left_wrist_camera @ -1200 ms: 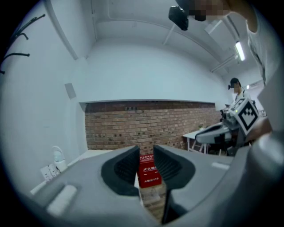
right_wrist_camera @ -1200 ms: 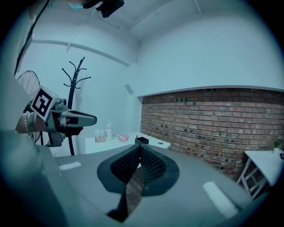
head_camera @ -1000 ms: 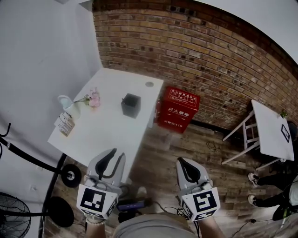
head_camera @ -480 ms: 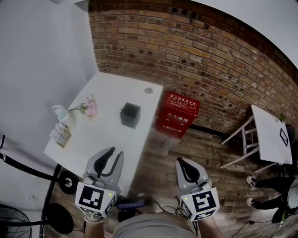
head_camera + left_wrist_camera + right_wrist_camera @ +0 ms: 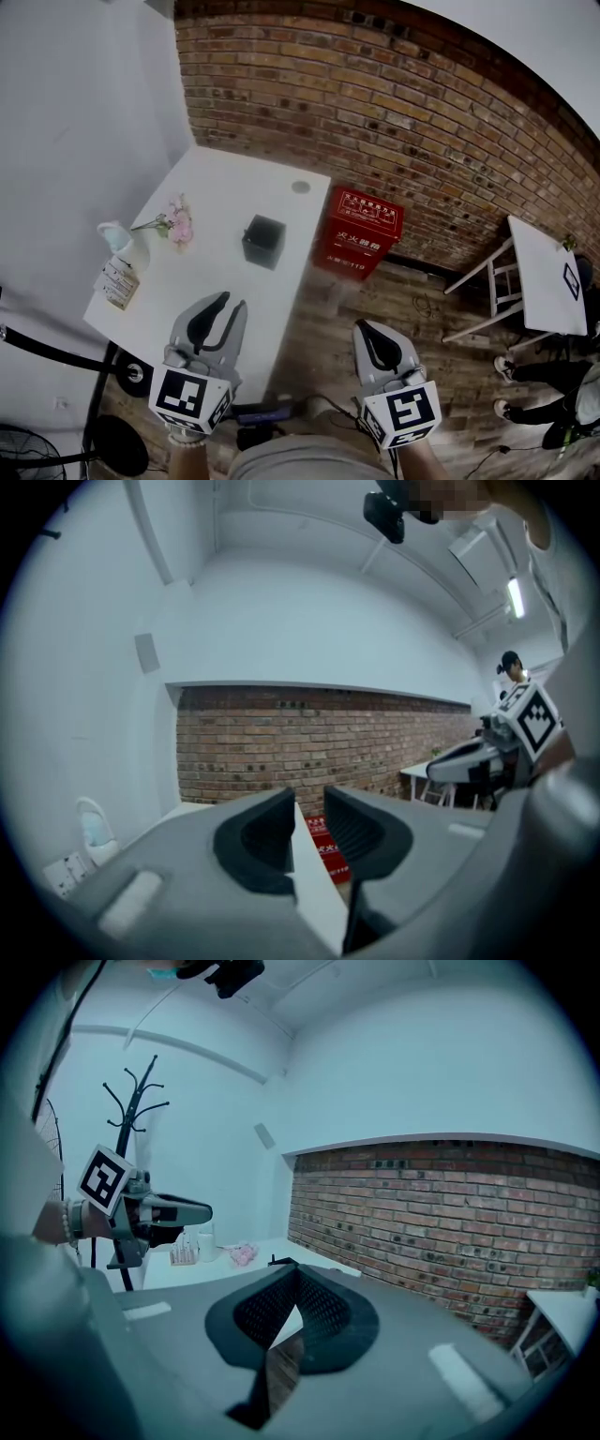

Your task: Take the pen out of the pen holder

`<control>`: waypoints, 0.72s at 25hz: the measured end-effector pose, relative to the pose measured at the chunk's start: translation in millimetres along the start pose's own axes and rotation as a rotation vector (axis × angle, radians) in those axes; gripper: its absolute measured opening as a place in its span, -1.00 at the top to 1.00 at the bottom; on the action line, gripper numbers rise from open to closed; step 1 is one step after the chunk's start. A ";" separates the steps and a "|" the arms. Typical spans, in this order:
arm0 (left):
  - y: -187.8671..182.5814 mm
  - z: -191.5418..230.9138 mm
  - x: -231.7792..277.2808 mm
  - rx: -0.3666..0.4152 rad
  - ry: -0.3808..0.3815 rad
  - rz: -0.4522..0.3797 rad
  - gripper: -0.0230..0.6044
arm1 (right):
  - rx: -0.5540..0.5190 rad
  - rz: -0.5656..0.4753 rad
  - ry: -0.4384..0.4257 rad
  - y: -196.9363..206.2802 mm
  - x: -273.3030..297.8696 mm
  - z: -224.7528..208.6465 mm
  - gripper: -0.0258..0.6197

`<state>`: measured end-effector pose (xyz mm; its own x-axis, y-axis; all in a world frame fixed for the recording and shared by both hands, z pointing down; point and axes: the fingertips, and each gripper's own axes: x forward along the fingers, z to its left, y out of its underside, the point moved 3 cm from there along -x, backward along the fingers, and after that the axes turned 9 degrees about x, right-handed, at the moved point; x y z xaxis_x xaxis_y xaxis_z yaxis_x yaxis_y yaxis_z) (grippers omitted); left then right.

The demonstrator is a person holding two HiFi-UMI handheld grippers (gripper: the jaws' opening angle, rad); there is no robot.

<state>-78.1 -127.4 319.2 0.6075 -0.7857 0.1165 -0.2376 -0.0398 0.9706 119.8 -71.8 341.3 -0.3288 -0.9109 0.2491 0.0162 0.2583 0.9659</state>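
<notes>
Our left tongs (image 5: 234, 302) stand open and empty, our right tongs (image 5: 362, 327) closed on nothing. The pen holder (image 5: 263, 240) sits on the table (image 5: 214, 180), well ahead. Its pen hardly shows, so a blind reach may topple the holder

white table (image 5: 220, 183) carries a black pen holder (image 5: 263, 241), pink flowers (image 5: 178, 225) and a pale vase (image 5: 114, 236).
</notes>
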 end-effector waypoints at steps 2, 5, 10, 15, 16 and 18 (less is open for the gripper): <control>2.1 3.4 4.3 0.000 0.002 0.001 0.65 | 0.002 0.004 0.004 0.4 2.8 -0.6 0.92; 6.0 8.3 10.0 0.003 0.001 0.003 0.65 | 0.004 0.009 0.006 2.1 6.6 -1.6 0.92; 12.6 15.1 19.0 0.003 -0.010 0.015 0.65 | 0.008 0.024 -0.002 5.4 14.8 -4.6 0.92; 18.3 25.0 32.7 0.005 -0.023 0.029 0.65 | 0.009 0.031 -0.032 4.2 33.8 -6.2 0.92; 19.9 27.2 36.3 0.005 -0.026 0.033 0.65 | 0.008 0.033 -0.040 3.8 38.2 -6.8 0.92; 23.0 31.9 44.2 0.006 -0.032 0.040 0.65 | 0.005 0.039 -0.052 3.0 46.9 -9.6 0.92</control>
<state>-80.9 -182.8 340.0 0.5732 -0.8059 0.1483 -0.2661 -0.0119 0.9639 113.4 -116.8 356.6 -0.3770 -0.8822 0.2821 0.0248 0.2948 0.9552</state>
